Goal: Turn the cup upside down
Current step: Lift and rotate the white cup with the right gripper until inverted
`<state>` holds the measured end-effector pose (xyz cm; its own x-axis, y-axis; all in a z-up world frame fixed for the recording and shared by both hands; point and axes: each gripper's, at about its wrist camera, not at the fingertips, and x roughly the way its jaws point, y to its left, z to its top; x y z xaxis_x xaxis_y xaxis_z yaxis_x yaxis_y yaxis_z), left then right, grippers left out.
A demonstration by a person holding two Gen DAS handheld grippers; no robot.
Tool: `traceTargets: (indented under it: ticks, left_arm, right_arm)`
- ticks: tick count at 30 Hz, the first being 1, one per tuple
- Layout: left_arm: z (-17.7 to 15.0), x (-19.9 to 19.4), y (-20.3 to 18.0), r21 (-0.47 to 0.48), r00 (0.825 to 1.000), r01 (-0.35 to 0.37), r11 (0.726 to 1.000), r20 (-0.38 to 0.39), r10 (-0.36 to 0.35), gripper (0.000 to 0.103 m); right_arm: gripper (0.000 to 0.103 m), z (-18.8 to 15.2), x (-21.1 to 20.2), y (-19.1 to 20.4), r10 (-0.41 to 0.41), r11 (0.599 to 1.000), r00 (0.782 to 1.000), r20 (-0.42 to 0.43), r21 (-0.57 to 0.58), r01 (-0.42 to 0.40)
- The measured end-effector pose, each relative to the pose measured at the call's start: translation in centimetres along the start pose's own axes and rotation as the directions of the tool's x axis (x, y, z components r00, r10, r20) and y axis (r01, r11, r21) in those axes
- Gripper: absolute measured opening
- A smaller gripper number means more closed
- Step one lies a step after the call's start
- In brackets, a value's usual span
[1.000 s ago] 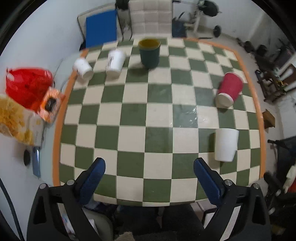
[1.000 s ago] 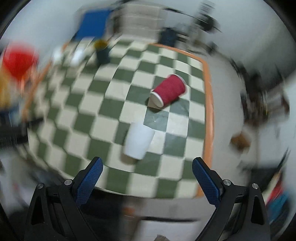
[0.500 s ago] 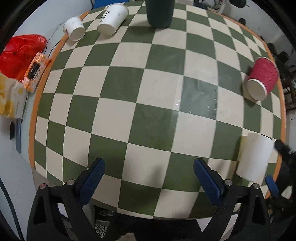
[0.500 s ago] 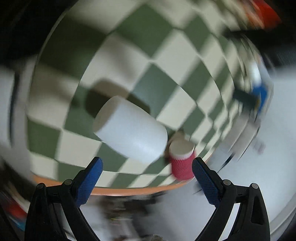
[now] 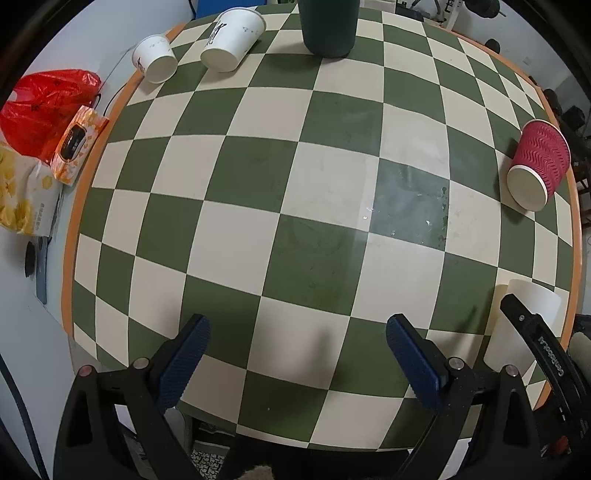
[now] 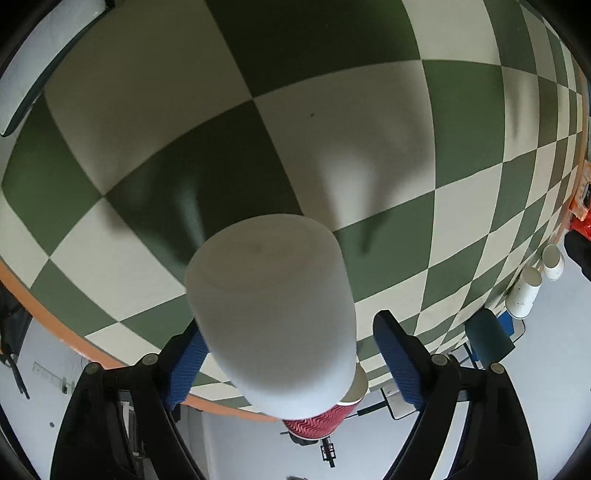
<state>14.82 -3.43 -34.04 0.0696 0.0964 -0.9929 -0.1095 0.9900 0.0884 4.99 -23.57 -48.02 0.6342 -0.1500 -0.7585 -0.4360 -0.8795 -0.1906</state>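
Green-cream checkered table, orange rim, pale floor.

Left claw open over checkered table; white cup by right edge.

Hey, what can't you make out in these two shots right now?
- White cup: rim hidden, both views; right gripper covers it in left view.
- Whether the pads touch the cup: unclear.
- Red cup: mostly behind white cup, right view.
- Green cup: top cut off, left view.

Home room: checkered table, paper cups, tissue packs.
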Motion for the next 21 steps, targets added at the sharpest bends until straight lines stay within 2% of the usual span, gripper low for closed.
traceTargets:
  ticks: [10,14,16,21]
  left_arm:
    - [0.5,-0.2,-0.4,0.010,1.000,0.002,1.000,0.009,-0.002,0.098]
    - [0.5,-0.2,-0.4,0.013,1.000,-0.001,1.000,0.010,0.001,0.098]
    - [0.6,-0.3,-0.4,0.010,1.000,0.000,1.000,0.010,0.000,0.098]
    - [0.7,-0.1,-0.1,0.001,1.000,-0.001,1.000,0.008,0.001,0.098]
  right_arm:
    - [0.087,1.5,-0.1,-0.8,0.014,0.999,1.000,0.020,0.032,-0.015]
    - [0.079,1.6,0.2,-1.0,0.027,0.998,1.000,0.013,0.057,-0.028]
    - [0.079,1.6,0.1,-1.1,0.029,0.997,0.999,0.018,0.066,-0.030]
    - [0.078,1.1,-0.1,-2.8,0.065,0.982,0.997,0.045,0.175,-0.072]
